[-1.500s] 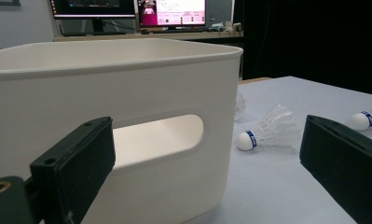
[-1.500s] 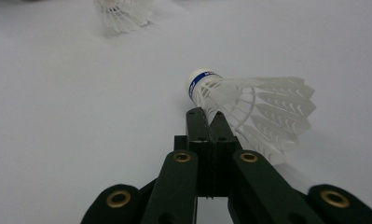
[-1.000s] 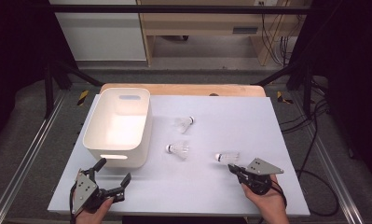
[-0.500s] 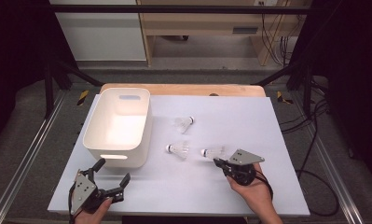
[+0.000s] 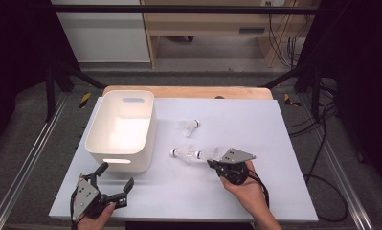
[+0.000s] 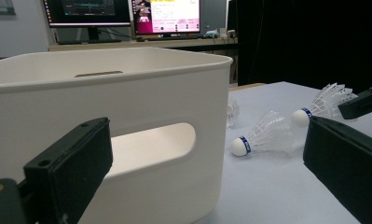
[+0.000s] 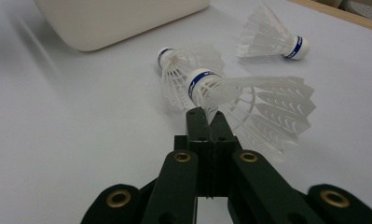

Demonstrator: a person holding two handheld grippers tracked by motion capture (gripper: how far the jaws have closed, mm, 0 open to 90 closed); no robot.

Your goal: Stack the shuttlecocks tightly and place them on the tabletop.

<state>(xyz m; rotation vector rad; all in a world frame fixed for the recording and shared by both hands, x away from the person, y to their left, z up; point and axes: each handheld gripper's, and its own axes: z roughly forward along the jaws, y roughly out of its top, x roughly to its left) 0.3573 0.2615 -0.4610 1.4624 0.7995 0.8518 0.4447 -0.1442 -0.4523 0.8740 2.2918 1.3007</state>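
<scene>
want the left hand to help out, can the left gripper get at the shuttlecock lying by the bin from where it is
Probably yes. The left gripper is open in front of the bin, and bare table lies between it and that shuttlecock, with the bin off to one side.

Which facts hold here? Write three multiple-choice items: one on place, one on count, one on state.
1. In the high view, the white bin stands where?
A. left of the shuttlecocks
B. right of them
C. nearer the person than both grippers

2. How many shuttlecocks are on show?
A. two
B. three
C. four

3. The right gripper is:
A. open, holding nothing
B. shut on a shuttlecock
C. shut on the bin's rim

Key:
1 A, as the bin sits toward the table's left side.
2 B, one far, one lying near, one held.
3 B, as its jaws pinch the feather skirt.
</scene>
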